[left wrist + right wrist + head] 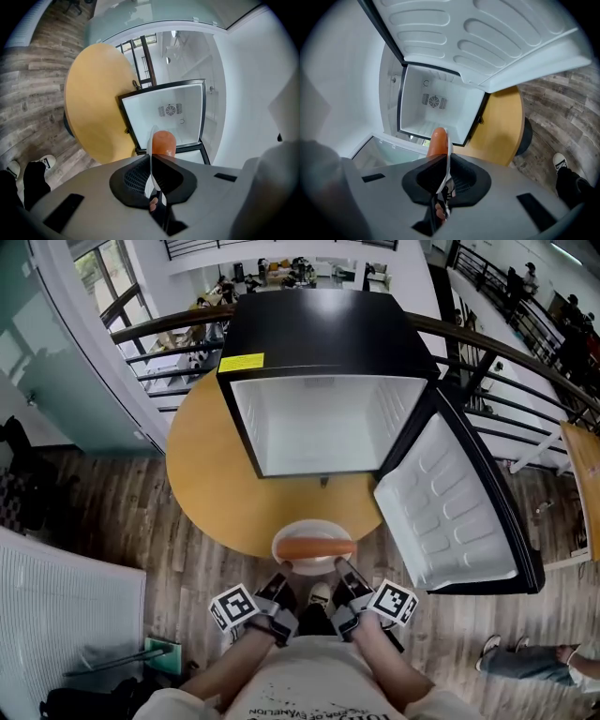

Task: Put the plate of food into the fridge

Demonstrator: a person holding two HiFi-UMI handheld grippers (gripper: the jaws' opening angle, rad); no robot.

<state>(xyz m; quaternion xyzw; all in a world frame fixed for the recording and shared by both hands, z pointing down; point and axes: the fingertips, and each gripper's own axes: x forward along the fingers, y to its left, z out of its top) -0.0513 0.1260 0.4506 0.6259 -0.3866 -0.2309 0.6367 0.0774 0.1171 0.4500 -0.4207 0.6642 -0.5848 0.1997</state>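
A white plate [307, 532] with an orange sausage [314, 548] on it hangs just off the near edge of the round wooden table [211, 484]. My left gripper [282, 584] is shut on the plate's near left rim, my right gripper [344, 571] on its near right rim. In the left gripper view the plate's edge [151, 161] runs between the black pads with the sausage [163, 142] beyond. The right gripper view shows the plate rim [447, 161] and sausage [437, 141] the same way. The black fridge [319, 334] stands on the table, its white inside [323, 418] bare, its door [448, 507] swung out to the right.
A metal railing [506, 362] runs behind the table. A white panel [56, 615] lies on the wooden floor at the left, with a green item [164, 655] beside it. A person's legs [530, 660] show at the lower right. The holder's shoe [320, 594] is below the plate.
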